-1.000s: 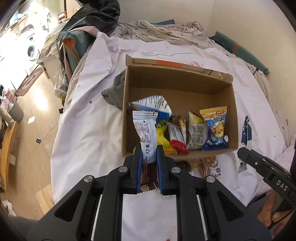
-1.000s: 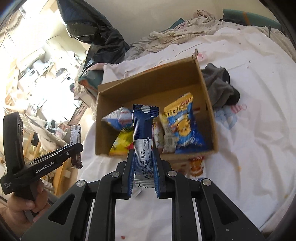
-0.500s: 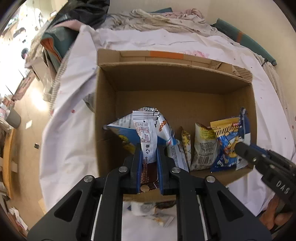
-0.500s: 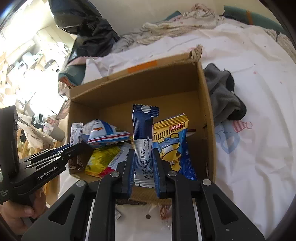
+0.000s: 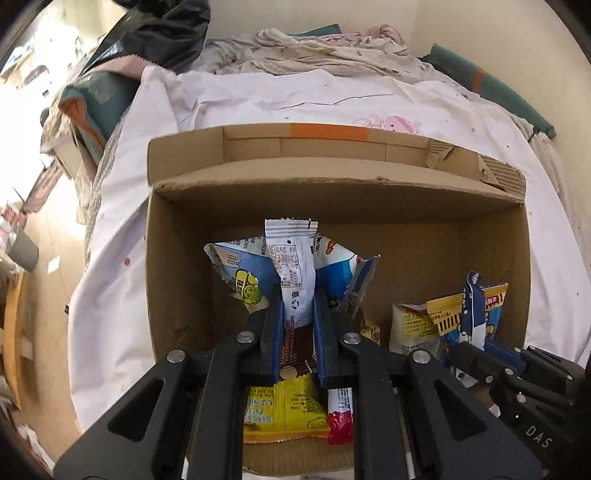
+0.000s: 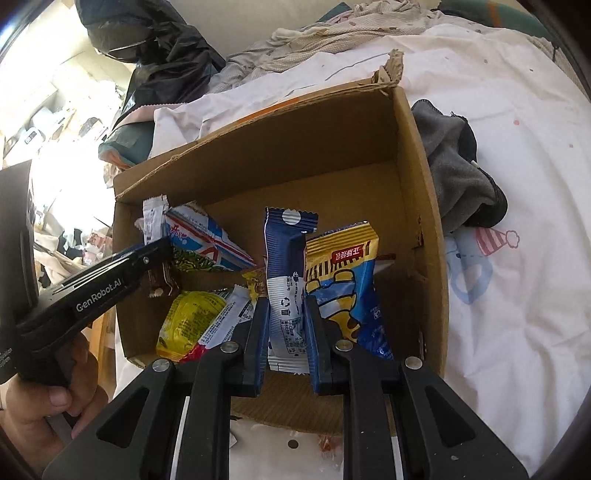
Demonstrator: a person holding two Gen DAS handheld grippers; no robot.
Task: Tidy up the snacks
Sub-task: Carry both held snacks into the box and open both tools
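Note:
An open cardboard box (image 5: pixel 177 258) (image 6: pixel 417 206) sits on a white sheet and holds several snack packets. My left gripper (image 5: pixel 298 306) is shut on a white and brown snack bar (image 5: pixel 293 269), held upright inside the box's left part, over a yellow packet (image 5: pixel 284 413) and in front of a blue and white bag (image 5: pixel 236 266). My right gripper (image 6: pixel 285 314) is shut on a blue and white snack bar (image 6: pixel 286 266), held upright inside the box next to a blue and yellow chip bag (image 6: pixel 347 280). The left gripper (image 6: pixel 122 266) also shows in the right wrist view.
A grey cloth (image 6: pixel 458 173) lies against the box's outer side. Rumpled bedding (image 5: pixel 314 48) and a black bag (image 5: pixel 159 33) lie beyond the box. Loose wrappers (image 6: pixel 291 443) lie on the sheet just before the box. The bed edge and floor (image 5: pixel 40 288) are to the left.
Both grippers have moved forward and down over the near wall into the box, each still holding its bar. The box now fills both views.

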